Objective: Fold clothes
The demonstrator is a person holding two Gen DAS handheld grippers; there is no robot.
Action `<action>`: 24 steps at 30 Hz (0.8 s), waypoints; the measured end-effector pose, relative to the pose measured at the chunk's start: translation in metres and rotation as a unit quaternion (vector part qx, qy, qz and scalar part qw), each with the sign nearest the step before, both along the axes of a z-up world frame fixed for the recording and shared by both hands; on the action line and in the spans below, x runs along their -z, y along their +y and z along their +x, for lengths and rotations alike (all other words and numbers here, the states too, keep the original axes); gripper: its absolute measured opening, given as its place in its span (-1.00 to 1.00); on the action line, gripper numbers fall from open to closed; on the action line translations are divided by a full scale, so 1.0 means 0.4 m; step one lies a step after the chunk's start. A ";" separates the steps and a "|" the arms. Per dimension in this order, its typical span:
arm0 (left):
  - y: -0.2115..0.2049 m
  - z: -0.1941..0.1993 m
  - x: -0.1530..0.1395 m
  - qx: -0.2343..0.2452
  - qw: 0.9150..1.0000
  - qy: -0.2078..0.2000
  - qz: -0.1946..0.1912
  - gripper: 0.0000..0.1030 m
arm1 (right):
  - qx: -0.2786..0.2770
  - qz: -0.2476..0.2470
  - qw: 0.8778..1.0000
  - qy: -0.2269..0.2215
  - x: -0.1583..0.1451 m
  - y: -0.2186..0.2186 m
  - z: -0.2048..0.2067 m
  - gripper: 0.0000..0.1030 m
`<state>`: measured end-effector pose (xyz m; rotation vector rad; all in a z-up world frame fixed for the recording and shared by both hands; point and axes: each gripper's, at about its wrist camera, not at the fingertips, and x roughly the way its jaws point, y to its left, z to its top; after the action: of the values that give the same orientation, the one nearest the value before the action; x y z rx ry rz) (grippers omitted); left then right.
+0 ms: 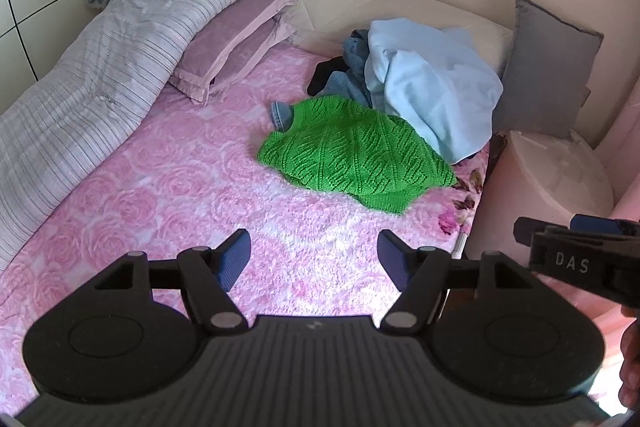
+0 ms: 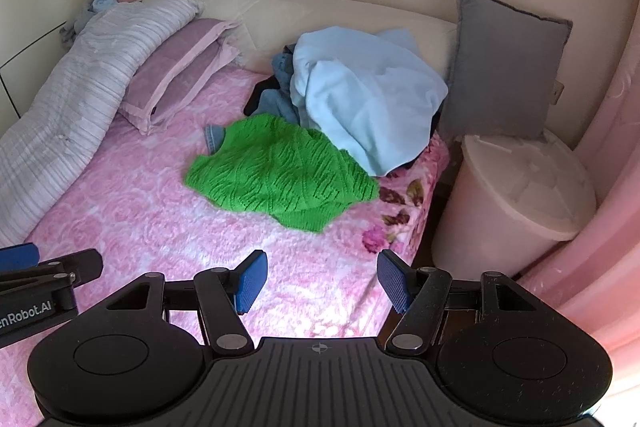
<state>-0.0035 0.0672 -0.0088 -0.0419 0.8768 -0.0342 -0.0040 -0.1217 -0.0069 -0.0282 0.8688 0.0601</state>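
Note:
A bright green knitted sweater (image 1: 352,155) (image 2: 280,173) lies crumpled on the pink rose-patterned bedspread (image 1: 160,195) (image 2: 132,211). Behind it is a pile with a light blue garment (image 1: 432,95) (image 2: 368,95) on top of jeans (image 1: 352,67) (image 2: 280,91) and something black. My left gripper (image 1: 314,261) is open and empty over the near part of the bed, well short of the sweater. My right gripper (image 2: 320,279) is open and empty too, near the bed's right edge. In the left wrist view the right gripper's side shows at the right border.
A striped quilt (image 1: 100,67) (image 2: 80,75) and a purple pillow (image 1: 236,39) (image 2: 176,71) lie at the left of the bed. A grey cushion (image 1: 548,67) (image 2: 504,67) leans on the wall behind a pink lidded bin (image 1: 540,195) (image 2: 512,203). A wardrobe stands at the far left.

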 end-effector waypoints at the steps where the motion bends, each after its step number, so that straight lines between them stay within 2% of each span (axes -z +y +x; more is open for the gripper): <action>1: -0.004 0.011 0.005 0.000 1.000 0.004 0.000 0.30 | 0.001 0.002 1.000 0.000 0.004 -0.006 0.009 0.25; 16: -0.082 0.197 0.080 0.003 0.999 0.040 -0.003 0.29 | -0.016 0.021 0.999 0.036 0.081 -0.093 0.190 0.25; 24: -0.101 0.316 0.170 -0.006 0.997 0.073 -0.007 0.29 | -0.031 0.019 0.997 0.063 0.155 -0.122 0.282 0.25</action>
<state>0.1231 0.0270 -0.0767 -0.0635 1.0232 -0.0255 0.1088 -0.1706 -0.0688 -0.0156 0.9918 0.1387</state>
